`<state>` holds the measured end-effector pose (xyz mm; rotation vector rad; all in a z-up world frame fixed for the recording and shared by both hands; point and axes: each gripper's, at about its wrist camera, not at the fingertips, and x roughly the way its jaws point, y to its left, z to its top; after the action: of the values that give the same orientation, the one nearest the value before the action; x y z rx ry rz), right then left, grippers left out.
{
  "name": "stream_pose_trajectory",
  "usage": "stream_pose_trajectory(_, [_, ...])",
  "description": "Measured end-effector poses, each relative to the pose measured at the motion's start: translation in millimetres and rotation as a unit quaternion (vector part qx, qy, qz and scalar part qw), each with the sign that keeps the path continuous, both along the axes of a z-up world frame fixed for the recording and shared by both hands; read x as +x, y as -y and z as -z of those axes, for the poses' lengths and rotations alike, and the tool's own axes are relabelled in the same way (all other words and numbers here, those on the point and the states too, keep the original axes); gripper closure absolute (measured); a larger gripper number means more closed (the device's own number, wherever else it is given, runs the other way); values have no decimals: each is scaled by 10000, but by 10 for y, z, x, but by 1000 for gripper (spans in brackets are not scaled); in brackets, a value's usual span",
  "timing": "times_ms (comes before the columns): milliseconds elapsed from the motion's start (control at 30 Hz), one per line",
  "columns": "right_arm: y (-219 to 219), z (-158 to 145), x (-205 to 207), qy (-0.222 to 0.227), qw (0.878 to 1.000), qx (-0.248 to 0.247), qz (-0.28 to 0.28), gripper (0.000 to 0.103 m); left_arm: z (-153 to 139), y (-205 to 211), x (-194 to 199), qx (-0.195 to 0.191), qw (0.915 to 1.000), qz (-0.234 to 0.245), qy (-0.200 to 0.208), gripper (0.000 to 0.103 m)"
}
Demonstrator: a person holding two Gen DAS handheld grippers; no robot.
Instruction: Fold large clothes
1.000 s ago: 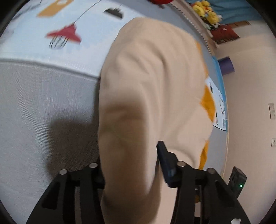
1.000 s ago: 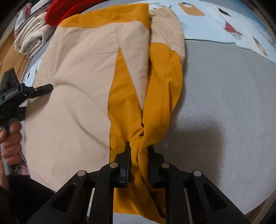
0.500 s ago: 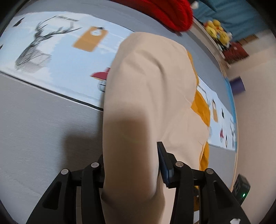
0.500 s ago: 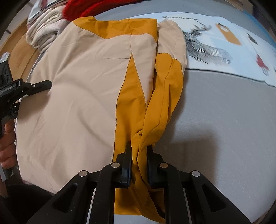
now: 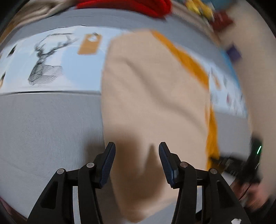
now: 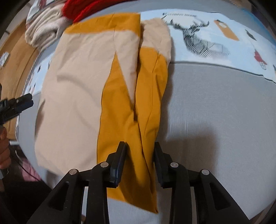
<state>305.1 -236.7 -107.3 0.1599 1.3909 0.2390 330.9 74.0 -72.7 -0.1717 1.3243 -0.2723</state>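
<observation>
A beige and mustard-yellow garment (image 6: 82, 89) lies folded on the grey bed surface (image 6: 215, 106). In the left wrist view the garment (image 5: 151, 96) shows mostly beige, blurred. My left gripper (image 5: 137, 156) is open, its jaws apart over the garment's near beige edge. It also shows at the left edge of the right wrist view (image 6: 15, 105). My right gripper (image 6: 139, 158) is open, its jaws either side of the yellow strip (image 6: 131, 134) near the bed's front edge. Neither gripper holds cloth.
A light blue sheet with a deer print (image 6: 195, 39) crosses the back of the bed. A red knit item (image 6: 81, 8) and a folded cream cloth (image 6: 43, 29) lie at the back left. A hand (image 6: 4, 151) shows at left.
Both grippers have opened and let go of the garment, which has dropped flat on the bed. The left wrist view has swung and is blurred.
</observation>
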Motion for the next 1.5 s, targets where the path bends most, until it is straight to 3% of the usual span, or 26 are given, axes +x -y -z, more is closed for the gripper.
stream_pose_trajectory(67, [21, 61, -80, -188, 9993, -272, -144, 69, 260, 122, -105, 632, 9972, 302, -272, 47])
stream_pose_trajectory(133, [34, 121, -143, -402, 9987, -279, -145, 69, 357, 147, -161, 859, 9957, 240, -248, 42])
stream_pose_trajectory(233, [50, 126, -263, -533, 9975, -418, -211, 68, 231, 108, -253, 835, 9965, -34, 36, 42])
stream_pose_trajectory(300, [58, 17, -325, -352, 9978, -520, -196, 68, 34, 143, -393, 1285, 9902, -116, 539, 44])
stream_pose_trajectory(367, [54, -232, -433, 194, 9958, -875, -192, 68, -204, 170, -585, 1504, 9827, -217, 1058, 35])
stream_pose_trajectory(433, [5, -530, -545, 892, 9894, -1117, -252, 68, -396, 145, -771, 1424, 9792, -404, 1386, 26])
stream_pose_trajectory(500, [-19, -915, -804, 1829, 9739, -1308, -306, 68, -589, 149, -1009, 1314, 9755, -537, 1683, 21])
stream_pose_trajectory(567, [-143, -1198, -957, 2530, 9557, -1480, -253, 61, -710, 171, -1170, 1276, 9714, -609, 1910, 14])
stream_pose_trajectory(633, [-169, -1463, -1194, 3061, 9396, -1533, -59, 44, -840, 184, -1351, 1230, 9669, -660, 2135, 11])
stream_pose_trajectory(767, [-179, -1850, -1667, 3725, 9188, -1248, 386, 30, -989, 168, -1700, 1138, 9628, -749, 2332, 7])
stream_pose_trajectory(833, [-209, -1922, -1834, 3792, 9187, -1010, 448, 16, -1021, 157, -1847, 1068, 9625, -775, 2369, 6])
stream_pose_trajectory(933, [-344, -1930, -2178, 3854, 9174, -879, 454, 8, -1040, 164, -2070, 1035, 9614, -792, 2425, 5])
stream_pose_trajectory(1200, [-618, -1742, -2553, 3596, 9293, -722, 421, 1, -873, 238, -2513, 915, 9604, -907, 2472, 3])
stream_pose_trajectory(1267, [-664, -1683, -2531, 3473, 9342, -710, 413, 1, -816, 271, -2507, 795, 9650, -801, 2367, 3])
stream_pose_trajectory(1500, [-737, -1529, -2339, 3264, 9412, -743, 445, 1, -737, 398, -2374, 889, 9626, -657, 2475, 3])
